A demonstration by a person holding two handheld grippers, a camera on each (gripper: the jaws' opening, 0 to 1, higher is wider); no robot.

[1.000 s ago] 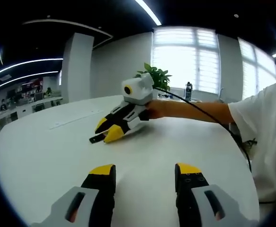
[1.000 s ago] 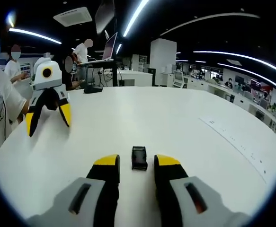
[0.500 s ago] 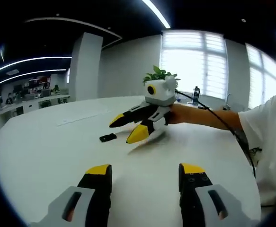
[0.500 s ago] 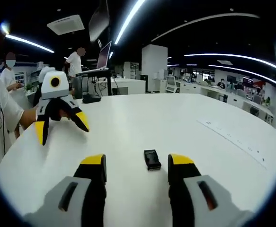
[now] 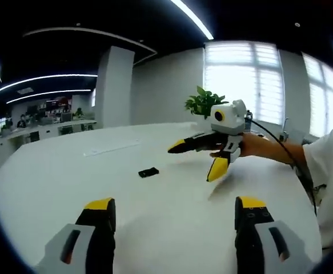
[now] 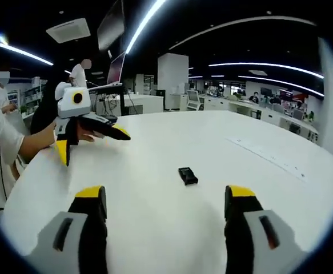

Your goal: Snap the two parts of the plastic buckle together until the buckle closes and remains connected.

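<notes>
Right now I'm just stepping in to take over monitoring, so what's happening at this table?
A person holds a yellow-tipped two-jaw gripper in each hand above a round white table. A small black plastic buckle lies alone on the tabletop, looking like one closed piece, though it is too small to be sure. The left gripper and right gripper both have their jaws spread wide and hold nothing. Neither touches the buckle.

Tongs (image 5: 175, 214): grey bodies, black jaws, yellow tips; other tongs (image 6: 165, 202) alike. White sleeve (image 5: 329, 165), black cable (image 5: 280, 151).
</notes>
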